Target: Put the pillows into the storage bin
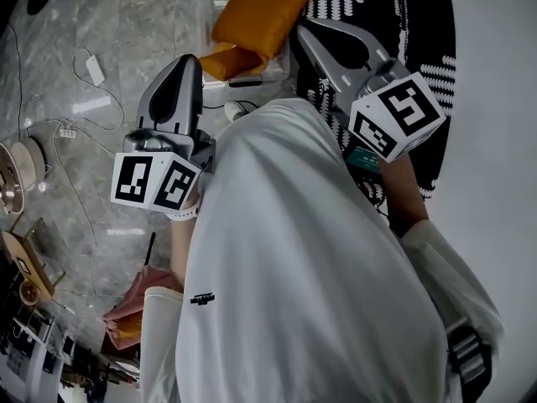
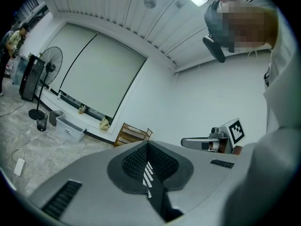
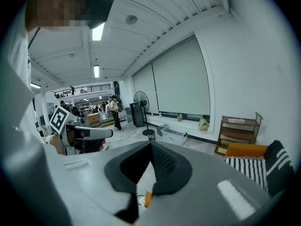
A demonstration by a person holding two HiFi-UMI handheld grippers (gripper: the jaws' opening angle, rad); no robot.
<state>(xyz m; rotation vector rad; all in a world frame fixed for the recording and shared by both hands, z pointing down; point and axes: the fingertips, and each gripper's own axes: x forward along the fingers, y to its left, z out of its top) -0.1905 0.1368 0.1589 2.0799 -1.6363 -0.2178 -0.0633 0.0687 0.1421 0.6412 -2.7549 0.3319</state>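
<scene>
Head view: the left tool (image 1: 186, 64) and the right tool (image 1: 304, 27) are both held up in front of a person's white shirt (image 1: 294, 267), pointing away over the marble floor (image 1: 117, 32). Only this view shows the orange pillow (image 1: 256, 13) from above. It lies just beyond the tips of both tools and is held by neither. The striped pillow (image 1: 377, 2) is at its right side, behind the right tool.

Left gripper view: the jaws of the left tool (image 2: 148, 147) are together with nothing between them. This view looks across the room to a standing fan (image 2: 49, 65), a clear bin (image 2: 69, 128) by the far wall and a wooden rack (image 2: 131, 135).

Right gripper view: the right tool (image 3: 151, 147) is closed and empty. The orange pillow (image 3: 247, 149) and the striped pillow (image 3: 263, 166) sit low to its right, side by side. The clear bin (image 3: 172, 135) stands well apart from them, ahead near the window wall — open floor lies between.
</scene>
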